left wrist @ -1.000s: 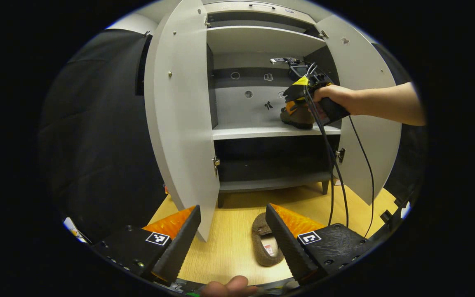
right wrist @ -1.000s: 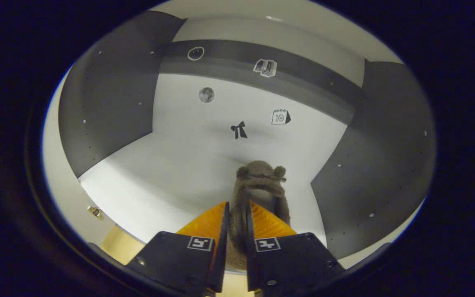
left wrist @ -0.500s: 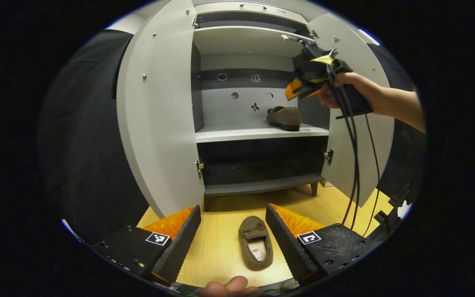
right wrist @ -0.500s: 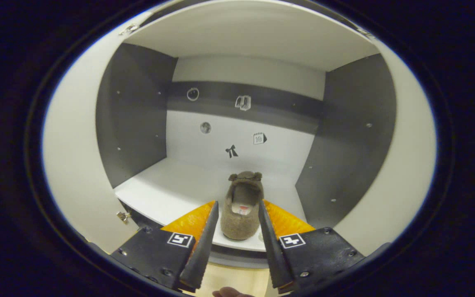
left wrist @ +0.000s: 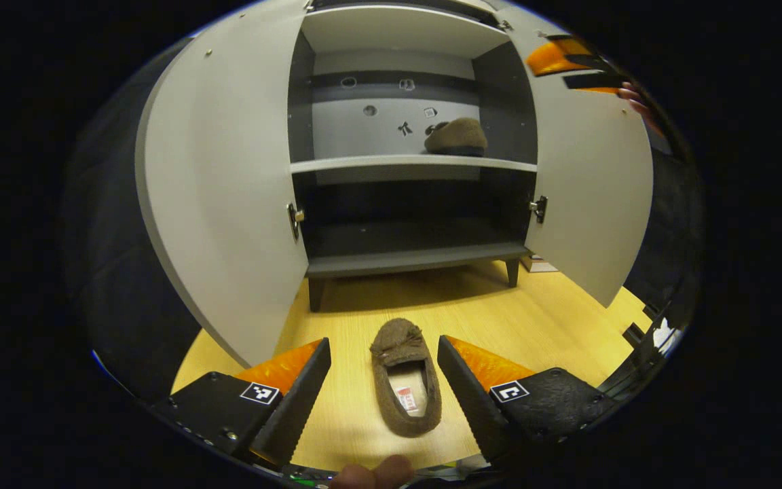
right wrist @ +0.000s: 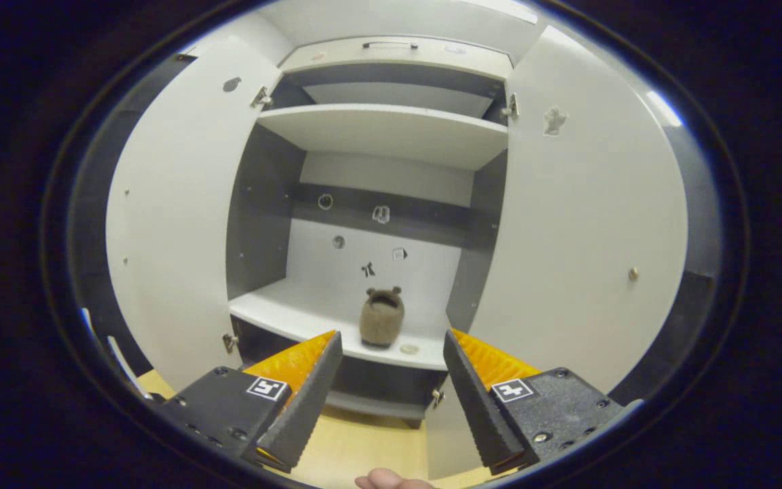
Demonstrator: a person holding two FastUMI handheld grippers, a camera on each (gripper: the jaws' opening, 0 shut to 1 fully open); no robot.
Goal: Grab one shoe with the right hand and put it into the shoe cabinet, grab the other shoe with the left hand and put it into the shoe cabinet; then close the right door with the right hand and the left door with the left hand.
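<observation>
Since half a second ago the right gripper (right wrist: 391,387) has backed well out of the shoe cabinet (right wrist: 377,129), its fingers (right wrist: 309,401) now spread wide and holding nothing, and the brown slipper on the shelf (right wrist: 382,316) sits farther off between them. That slipper rests on the white middle shelf (right wrist: 282,316) toward its right side, heel opening facing the camera, toe toward the back panel, long axis running front to back. In the left gripper view the same gripper shows at the upper right edge (left wrist: 564,61), held high beside the top of the right door (left wrist: 591,183).

Meanwhile the left gripper (left wrist: 384,394) has dropped lower and nearer the wooden floor (left wrist: 533,319); its fingers (left wrist: 296,401) are wide apart, straddling the second slipper (left wrist: 404,377) without touching it (a fingertip of the holding hand shows at the bottom edge). This slipper lies flat on the floor in front of the cabinet, toe toward the cabinet, heel toward the camera, its length in line with the fingers.

Both doors stand swung open, the left door (left wrist: 221,197) reaching out over the floor close to the left finger, leaving the cabinet mouth unobstructed.
</observation>
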